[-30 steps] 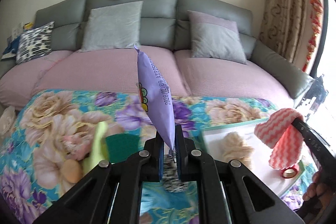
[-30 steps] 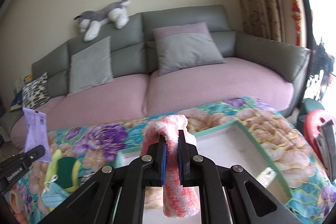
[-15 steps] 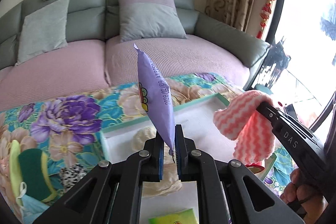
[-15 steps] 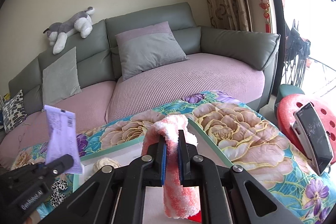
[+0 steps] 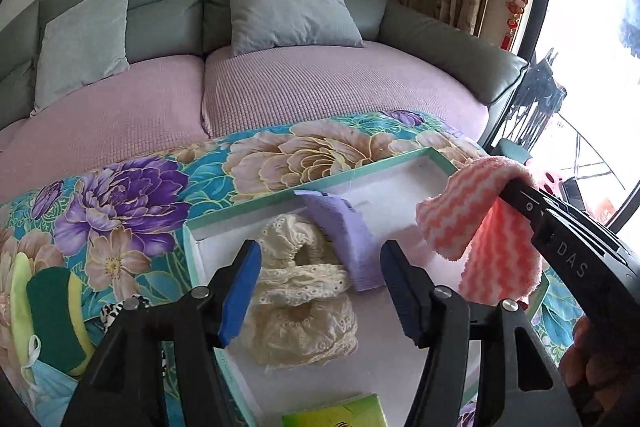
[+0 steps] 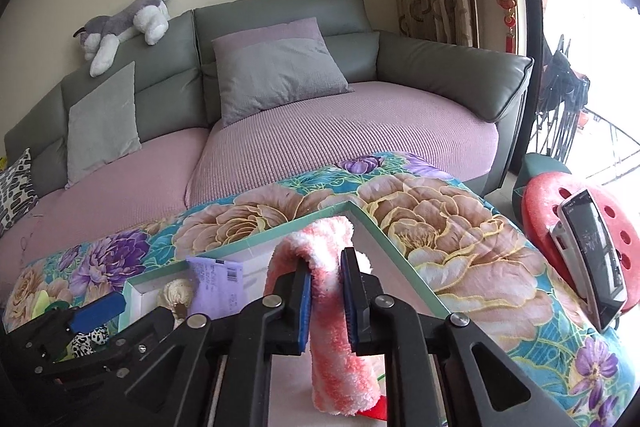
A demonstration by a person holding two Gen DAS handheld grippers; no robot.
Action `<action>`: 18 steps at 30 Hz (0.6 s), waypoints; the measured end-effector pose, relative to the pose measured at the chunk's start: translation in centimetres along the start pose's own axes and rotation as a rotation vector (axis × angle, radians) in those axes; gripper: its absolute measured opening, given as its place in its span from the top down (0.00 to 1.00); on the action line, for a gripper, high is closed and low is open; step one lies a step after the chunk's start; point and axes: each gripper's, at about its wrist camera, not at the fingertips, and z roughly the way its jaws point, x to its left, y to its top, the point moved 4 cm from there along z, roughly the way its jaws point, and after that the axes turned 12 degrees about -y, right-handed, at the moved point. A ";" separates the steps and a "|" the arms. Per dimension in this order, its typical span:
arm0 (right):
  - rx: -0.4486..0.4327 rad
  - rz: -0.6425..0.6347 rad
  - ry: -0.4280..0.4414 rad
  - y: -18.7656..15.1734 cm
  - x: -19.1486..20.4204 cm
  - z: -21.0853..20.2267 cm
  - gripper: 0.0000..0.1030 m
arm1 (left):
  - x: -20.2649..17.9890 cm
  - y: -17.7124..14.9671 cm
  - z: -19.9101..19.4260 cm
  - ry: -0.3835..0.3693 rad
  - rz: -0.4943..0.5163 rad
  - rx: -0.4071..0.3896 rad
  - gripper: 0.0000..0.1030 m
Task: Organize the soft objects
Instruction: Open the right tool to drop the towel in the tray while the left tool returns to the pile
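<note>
My left tool (image 5: 316, 287) is opening, nothing between its pads: the purple packet (image 5: 340, 235) it gripped a moment ago now lies in the white tray (image 5: 400, 203), against the cream lace piece (image 5: 300, 291). That item is sorted. My right tool (image 6: 327, 301) is just opening, the pink-and-white cloth (image 6: 336, 359) draped between its pads above the tray.

Purple packet (image 5: 340, 227) tilted in tray (image 5: 240, 211) (against lace (image 5: 300, 291)); pink cloth (image 6: 332, 307) draped.
</note>
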 end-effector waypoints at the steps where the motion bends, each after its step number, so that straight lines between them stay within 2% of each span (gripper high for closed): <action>1: 0.006 -0.003 -0.001 0.0 0.1 0.0 0.77 | 0.3 0.0 -0.4 0.015 -0.003 -0.003 0.37; 2: 0.012 -0.011 -0.004 -0.1 0.1 0.0 0.72 | 0.7 -0.1 -0.6 0.027 -0.009 -0.006 0.33; 4: 0.019 -0.029 -0.019 -0.2 0.4 0.0 0.37 | 1.7 -0.2 -1.4 0.049 -0.033 -0.014 0.23; 8: 0.019 -0.057 -0.031 -0.2 0.7 -0.3 0.29 | 4.1 -0.6 -2.7 0.097 -0.094 -0.041 0.13; 10: 0.024 -0.071 -0.036 -0.3 0.9 -0.3 0.15 | 5.3 -0.8 -3.3 0.131 -0.124 -0.062 0.06; 13: 0.028 -0.091 -0.048 -0.4 1.3 -0.4 0.00 | 7.1 -1.2 -4.3 0.176 -0.166 -0.091 0.02; 18: 0.046 -0.122 -0.053 -0.8 1.9 -0.5 0.00 | 9.9 -2.3 -5.5 0.254 -0.238 -0.107 0.02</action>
